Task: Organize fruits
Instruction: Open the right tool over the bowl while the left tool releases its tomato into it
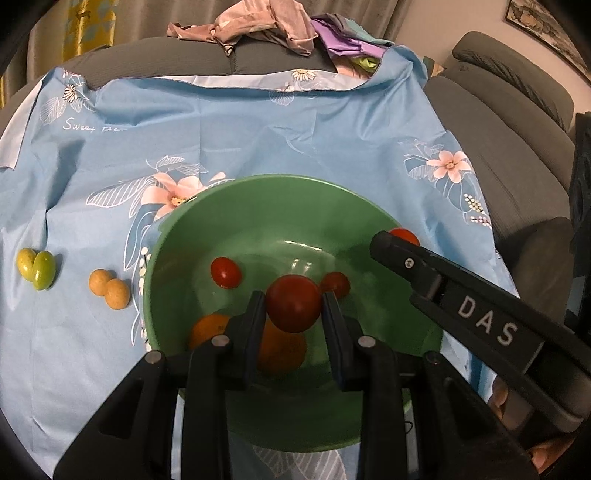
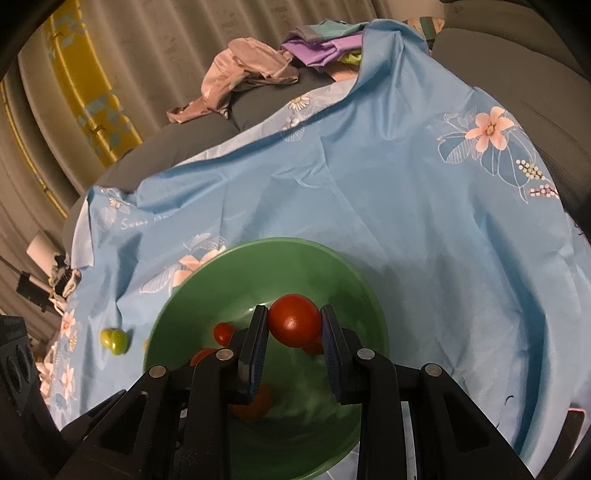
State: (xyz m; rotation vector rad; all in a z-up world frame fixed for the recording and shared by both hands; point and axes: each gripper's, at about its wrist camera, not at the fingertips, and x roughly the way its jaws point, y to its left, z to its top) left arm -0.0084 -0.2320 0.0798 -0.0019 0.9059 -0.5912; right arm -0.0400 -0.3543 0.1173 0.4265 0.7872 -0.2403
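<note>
A green bowl (image 1: 280,179) (image 2: 273,242) sits on a blue floral cloth (image 1: 258,129). My left gripper (image 1: 293,299) is shut on a red tomato (image 1: 293,302) above the bowl's inside. My right gripper (image 2: 294,314) is shut on another red tomato (image 2: 294,319) over the bowl. In the left wrist view the right gripper (image 1: 384,240) reaches in from the right, its tomato (image 1: 405,235) peeking out at the rim. Inside lie two small tomatoes (image 1: 225,272) (image 1: 335,284) and orange fruits (image 1: 207,328). Two green fruits (image 1: 36,268) (image 2: 115,340) and two yellow-tan fruits (image 1: 109,288) rest on the cloth, left of the bowl.
The cloth covers a grey sofa (image 1: 517,122) whose cushions rise at the right. A heap of crumpled clothes (image 1: 266,26) (image 2: 251,74) lies behind the cloth. Curtains hang at the back left. Bare cloth stretches beyond the bowl.
</note>
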